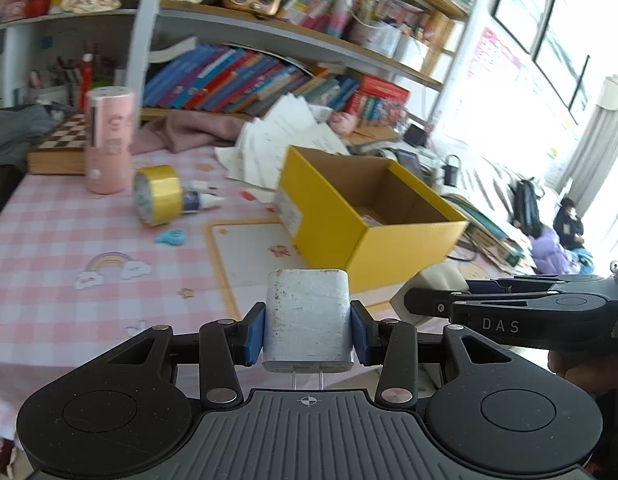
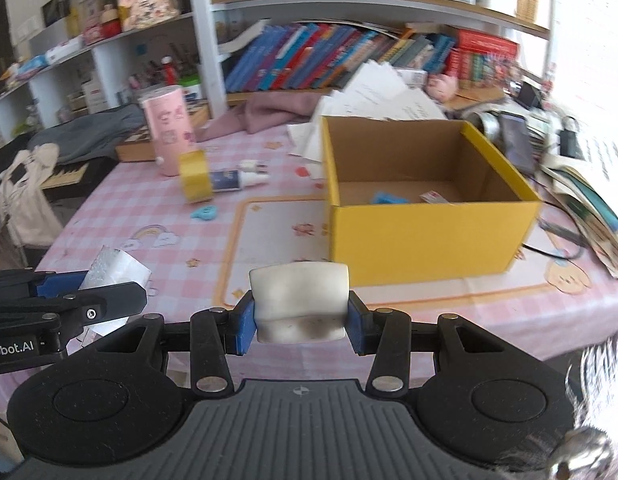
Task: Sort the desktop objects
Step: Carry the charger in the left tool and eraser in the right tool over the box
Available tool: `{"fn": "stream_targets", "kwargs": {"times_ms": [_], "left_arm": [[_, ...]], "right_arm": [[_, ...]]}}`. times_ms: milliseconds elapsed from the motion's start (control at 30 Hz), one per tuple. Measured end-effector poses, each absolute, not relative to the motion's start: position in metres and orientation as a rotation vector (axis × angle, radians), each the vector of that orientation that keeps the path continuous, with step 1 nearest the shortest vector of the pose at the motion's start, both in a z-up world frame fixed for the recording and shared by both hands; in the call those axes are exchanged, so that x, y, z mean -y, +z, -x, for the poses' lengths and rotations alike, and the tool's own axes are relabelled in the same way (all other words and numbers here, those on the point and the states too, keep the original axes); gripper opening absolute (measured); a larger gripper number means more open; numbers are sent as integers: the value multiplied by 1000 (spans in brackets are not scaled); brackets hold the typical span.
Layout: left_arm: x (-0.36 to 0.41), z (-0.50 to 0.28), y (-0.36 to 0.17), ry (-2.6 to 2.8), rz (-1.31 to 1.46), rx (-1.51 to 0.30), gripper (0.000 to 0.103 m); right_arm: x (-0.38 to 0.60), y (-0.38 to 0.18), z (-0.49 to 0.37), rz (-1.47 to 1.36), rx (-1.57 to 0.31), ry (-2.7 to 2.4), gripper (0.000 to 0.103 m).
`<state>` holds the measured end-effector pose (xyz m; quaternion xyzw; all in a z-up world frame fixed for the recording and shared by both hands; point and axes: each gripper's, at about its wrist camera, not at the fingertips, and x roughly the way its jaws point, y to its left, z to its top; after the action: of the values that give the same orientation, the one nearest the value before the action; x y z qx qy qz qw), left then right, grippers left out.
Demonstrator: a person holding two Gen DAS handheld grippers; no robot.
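Note:
My left gripper (image 1: pixel 307 330) is shut on a scuffed white charger plug (image 1: pixel 307 316), prongs toward the camera, held above the pink checked table. My right gripper (image 2: pixel 301 320) is shut on a worn white eraser-like block (image 2: pixel 299 302); it shows at the right of the left wrist view (image 1: pixel 429 304). The left gripper with its plug shows at the left of the right wrist view (image 2: pixel 113 276). The open yellow box (image 1: pixel 369 216) (image 2: pixel 425 200) stands just ahead and holds a blue item (image 2: pixel 389 199) and a small card.
On the table lie a yellow tape roll (image 1: pixel 159 194) (image 2: pixel 195 176), a glue bottle (image 1: pixel 203 200) (image 2: pixel 237 179), a blue correction tape (image 1: pixel 171 237) (image 2: pixel 205 212) and a pink cylinder (image 1: pixel 108 140) (image 2: pixel 169 132). Papers, a pink cloth and bookshelves stand behind.

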<state>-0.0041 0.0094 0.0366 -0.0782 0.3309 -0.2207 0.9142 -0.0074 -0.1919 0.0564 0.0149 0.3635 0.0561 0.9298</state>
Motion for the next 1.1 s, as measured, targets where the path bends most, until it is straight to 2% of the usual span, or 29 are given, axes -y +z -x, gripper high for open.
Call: {"fn": "stream_targets", "kwargs": {"times_ms": [567,1100], "left_arm": [[56,-13,35,-639,106,-705,42],[99,-43,35,-679,43,-709,42]], "right_arm": [[255,55,24,-94,-753,-52,42],[295,51,-1,-124,-752,-80,41]]}}
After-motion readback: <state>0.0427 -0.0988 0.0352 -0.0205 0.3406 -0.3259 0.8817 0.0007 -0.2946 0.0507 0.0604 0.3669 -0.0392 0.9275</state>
